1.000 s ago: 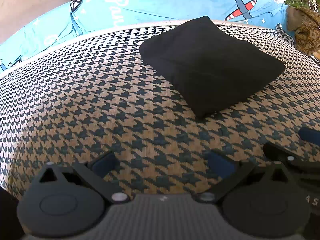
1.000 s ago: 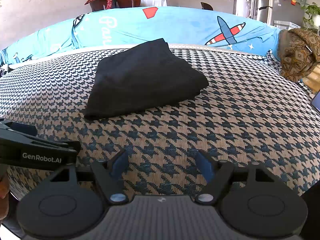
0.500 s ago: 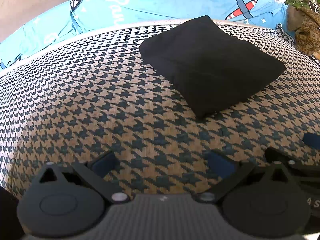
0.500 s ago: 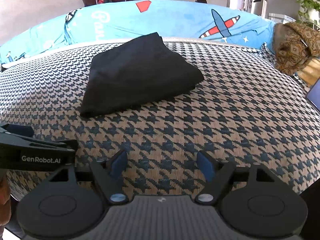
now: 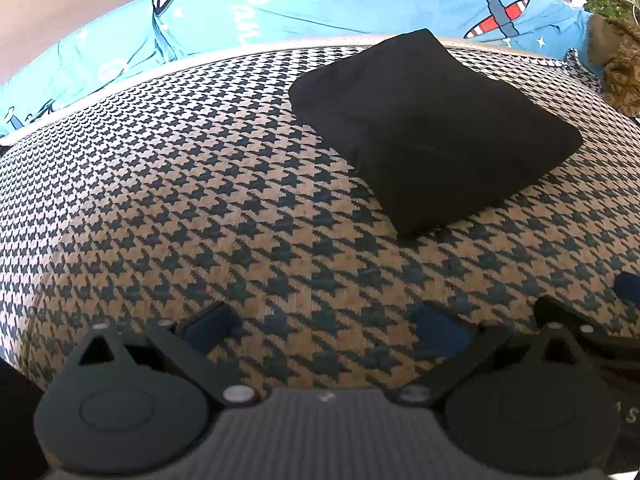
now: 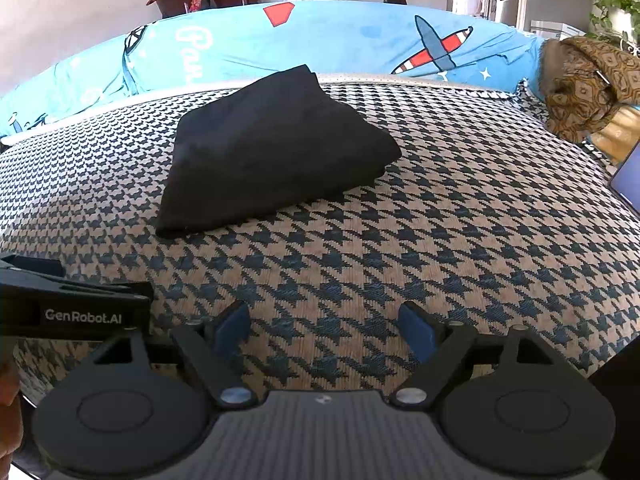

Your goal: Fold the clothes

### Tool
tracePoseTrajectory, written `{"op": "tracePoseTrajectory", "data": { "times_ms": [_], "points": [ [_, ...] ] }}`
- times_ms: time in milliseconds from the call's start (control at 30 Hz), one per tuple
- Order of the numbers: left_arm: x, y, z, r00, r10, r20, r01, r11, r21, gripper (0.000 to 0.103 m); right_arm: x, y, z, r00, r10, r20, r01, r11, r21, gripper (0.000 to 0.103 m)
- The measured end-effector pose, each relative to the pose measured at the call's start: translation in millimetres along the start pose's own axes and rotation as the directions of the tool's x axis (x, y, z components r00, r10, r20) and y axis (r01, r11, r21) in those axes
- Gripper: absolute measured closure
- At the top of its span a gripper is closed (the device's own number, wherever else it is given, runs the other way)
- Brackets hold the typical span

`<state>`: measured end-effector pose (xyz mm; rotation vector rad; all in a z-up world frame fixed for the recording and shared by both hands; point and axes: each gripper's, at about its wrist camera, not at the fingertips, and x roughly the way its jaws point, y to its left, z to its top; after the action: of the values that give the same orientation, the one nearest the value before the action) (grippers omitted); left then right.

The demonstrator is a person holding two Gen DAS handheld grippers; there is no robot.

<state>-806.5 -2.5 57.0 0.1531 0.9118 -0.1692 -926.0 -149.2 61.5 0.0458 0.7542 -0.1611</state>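
Looking across the houndstooth cover (image 5: 168,184) from the left wrist camera, I see my left gripper (image 5: 324,330) hanging over its near edge, blue pads (image 5: 206,322) set wide apart with only patterned fabric between them, holding nothing. Further right and toward the far edge lies the folded black garment (image 5: 432,128), a compact, thick, four-sided bundle turned so one corner points at the near edge and another reaches the far edge. It rests flat on the cover, well apart from both grippers. At the right margin of this view a black finger and blue pad of the right gripper (image 5: 624,288) poke in.

From the right wrist camera, part of the left gripper's black body, printed GenRobot.AI, juts in at the left margin. My right gripper (image 6: 326,330) also hovers over the near edge; its jaws are opening, already wide, with nothing between them but bare cover. The garment (image 6: 272,148) sits left of centre here, near the far edge, its layered edges showing along the near side. Behind the far edge runs a light blue sheet (image 6: 360,44) printed with a red-and-blue aeroplane and white lettering. At the far right corner a brown patterned cloth (image 6: 584,80) is heaped, with a laptop screen (image 6: 628,176) just below it at the right margin.
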Motion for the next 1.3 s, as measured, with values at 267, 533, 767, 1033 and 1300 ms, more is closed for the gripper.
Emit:
{"op": "tracePoseTrajectory", "data": {
  "times_ms": [267, 533, 767, 1033, 1300],
  "points": [
    [0, 0, 2, 1.0, 0.009, -0.013, -0.009, 1.0, -0.012, 0.0, 1, 1, 0, 1.0, -0.007, 0.008, 0.007, 1.0, 0.006, 0.019],
    [0, 1, 4, 0.999, 0.008, -0.031, -0.009, 1.0, -0.03, 0.0, 1, 1, 2, 1.0, -0.005, -0.004, 0.005, 1.0, 0.008, 0.019],
    [1, 2, 8, 0.999, 0.007, -0.054, -0.009, 0.999, -0.046, 0.0, 3, 1, 5, 1.0, 0.004, -0.027, -0.003, 1.0, 0.015, 0.017],
    [0, 2, 11, 0.997, 0.01, -0.071, -0.015, 0.997, -0.074, 0.0, -2, 2, 7, 1.0, -0.002, -0.015, 0.003, 1.0, 0.027, 0.017],
    [1, 3, 11, 0.997, 0.01, -0.079, -0.017, 0.997, -0.079, 0.0, 1, -1, 7, 1.0, -0.008, -0.016, 0.009, 0.999, 0.051, 0.017]
  ]
}}
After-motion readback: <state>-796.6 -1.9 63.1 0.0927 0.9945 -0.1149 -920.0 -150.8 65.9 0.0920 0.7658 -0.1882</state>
